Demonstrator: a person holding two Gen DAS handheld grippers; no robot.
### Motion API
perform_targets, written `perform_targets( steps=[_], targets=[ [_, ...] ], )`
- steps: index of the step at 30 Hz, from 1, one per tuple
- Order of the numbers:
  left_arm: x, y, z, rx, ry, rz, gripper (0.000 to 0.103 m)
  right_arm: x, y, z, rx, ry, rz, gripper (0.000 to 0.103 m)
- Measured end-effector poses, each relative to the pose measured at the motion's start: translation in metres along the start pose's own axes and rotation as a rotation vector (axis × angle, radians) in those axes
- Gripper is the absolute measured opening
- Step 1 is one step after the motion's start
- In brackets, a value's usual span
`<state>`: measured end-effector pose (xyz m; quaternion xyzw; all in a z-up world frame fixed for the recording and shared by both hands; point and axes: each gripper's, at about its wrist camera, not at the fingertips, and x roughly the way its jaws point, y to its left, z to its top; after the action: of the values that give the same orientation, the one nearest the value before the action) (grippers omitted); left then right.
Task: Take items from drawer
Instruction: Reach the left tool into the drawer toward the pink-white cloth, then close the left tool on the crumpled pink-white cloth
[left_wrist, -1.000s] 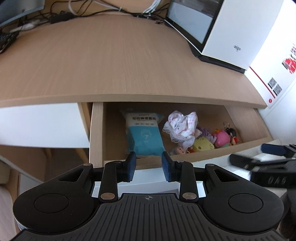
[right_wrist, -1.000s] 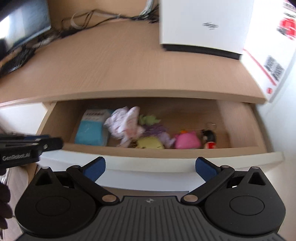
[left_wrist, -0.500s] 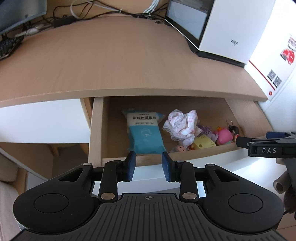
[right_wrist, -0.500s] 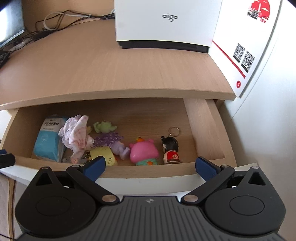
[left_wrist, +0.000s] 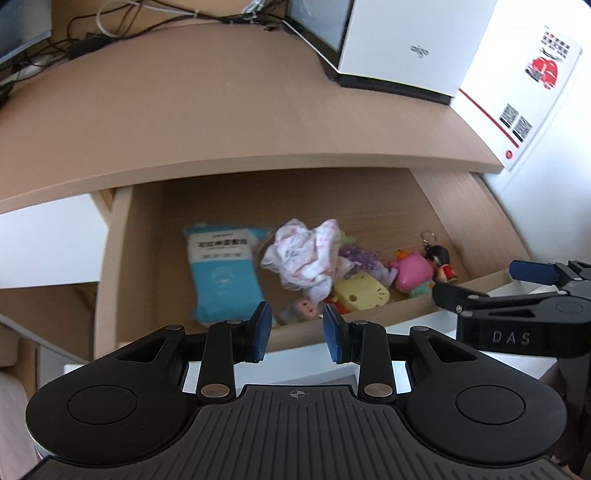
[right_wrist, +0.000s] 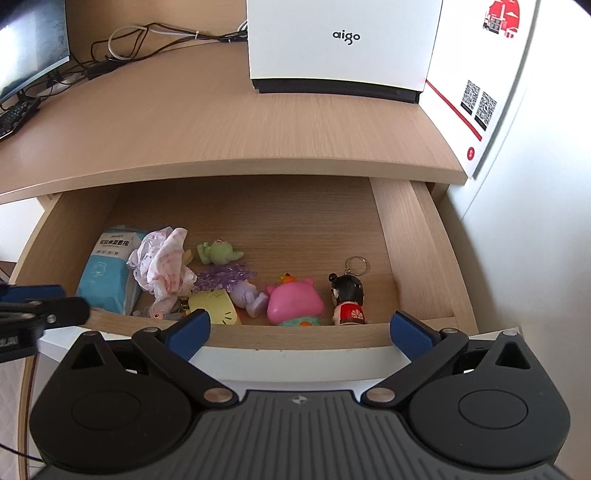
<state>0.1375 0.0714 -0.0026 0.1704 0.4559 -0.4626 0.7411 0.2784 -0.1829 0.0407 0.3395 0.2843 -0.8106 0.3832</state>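
Note:
The wooden drawer (right_wrist: 295, 336) stands pulled out under the desk. Inside it lie a blue packet (right_wrist: 107, 273), a crumpled white-and-pink cloth (right_wrist: 162, 262), a green frog toy (right_wrist: 218, 251), a purple toy (right_wrist: 243, 291), a yellow cat toy (right_wrist: 214, 306), a pink toy (right_wrist: 293, 302) and a doll keychain (right_wrist: 349, 295). My left gripper (left_wrist: 295, 328) hovers over the drawer's front edge, jaws narrowly apart and empty, in line with the cloth (left_wrist: 306, 254) and the packet (left_wrist: 221, 273). My right gripper (right_wrist: 299, 330) is wide open and empty above the front edge, before the pink toy.
On the desk top (right_wrist: 221, 122) stand a white aigo box (right_wrist: 340, 40), a monitor (right_wrist: 29, 48), a keyboard (right_wrist: 14, 118) and tangled cables (right_wrist: 147, 37). A white board with QR codes (right_wrist: 480, 99) leans at the right, beside a white wall (right_wrist: 535, 221).
My left gripper has slid to the right along the drawer front, bringing more of the drawer into its view. My right gripper swung right early on, then stayed. Neither pair of jaws has changed.

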Motion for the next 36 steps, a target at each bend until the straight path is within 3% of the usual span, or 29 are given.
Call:
perform_targets(
  steps=[11,13,14,17,23,27,30,32,36],
  targets=[
    [0.004,-0.008,0.004,0.011,0.003,-0.003,0.035,0.001,-0.007,0.006,0.073,0.042,-0.005,0.103],
    [0.004,-0.009,0.003,0.019,-0.001,-0.001,0.035,0.003,-0.004,0.006,0.08,0.036,-0.027,0.103],
    [0.004,-0.009,0.004,0.042,0.005,-0.014,0.035,0.004,-0.003,0.006,0.199,0.063,-0.127,0.103],
    [0.007,-0.01,0.008,0.056,0.025,-0.021,0.035,0.005,-0.002,0.007,0.216,0.067,-0.146,0.103],
    [0.02,-0.002,0.031,0.076,0.12,-0.119,0.035,0.008,-0.009,0.016,0.23,0.132,-0.135,0.103],
    [0.025,-0.007,0.042,0.187,0.134,-0.144,0.032,0.009,-0.026,0.027,0.314,0.179,-0.079,0.103],
    [0.03,-0.008,0.05,0.227,0.143,-0.193,0.03,0.003,-0.037,0.035,0.386,0.161,-0.131,0.103],
    [0.031,-0.009,0.052,0.245,0.161,-0.248,0.033,-0.005,-0.035,0.041,0.369,0.137,-0.201,0.103],
    [0.037,-0.02,0.06,0.345,0.14,-0.271,0.028,-0.022,-0.024,0.051,0.325,0.082,-0.326,0.103]
  ],
)
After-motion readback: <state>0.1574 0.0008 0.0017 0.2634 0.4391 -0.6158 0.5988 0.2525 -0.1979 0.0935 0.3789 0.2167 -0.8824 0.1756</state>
